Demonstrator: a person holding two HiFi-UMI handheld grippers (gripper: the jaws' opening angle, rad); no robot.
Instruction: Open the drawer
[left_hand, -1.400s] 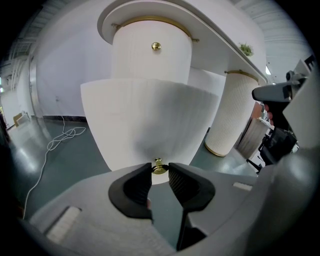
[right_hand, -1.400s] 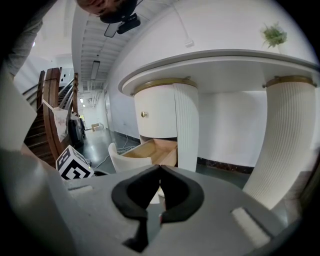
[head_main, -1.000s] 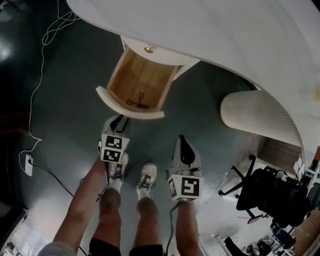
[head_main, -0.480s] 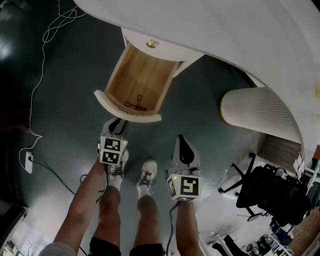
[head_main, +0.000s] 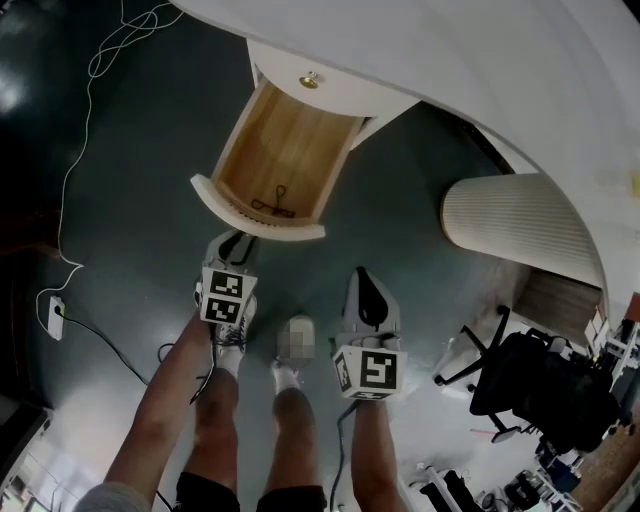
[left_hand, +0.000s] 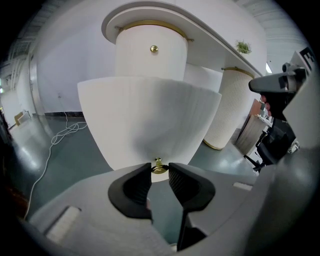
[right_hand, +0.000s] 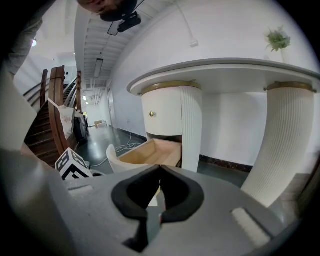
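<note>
Drawer (head_main: 258, 222) pulled well out from white cabinet (head_main: 330, 95) under table (head_main: 470, 60), wooden inside exposed, small black wire item (head_main: 277, 205) lying near front panel. Left gripper (head_main: 240, 240) at middle of curved drawer front, jaws clamped on brass knob (left_hand: 159, 167). Second brass knob (head_main: 310, 80) on cabinet face above drawer. Right gripper (head_main: 362, 278) held lower right, well apart from drawer, jaws together, tips touching, nothing between them

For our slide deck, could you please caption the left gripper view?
Left tool closed on the small brass knob of the pulled-out curved white drawer.
</note>
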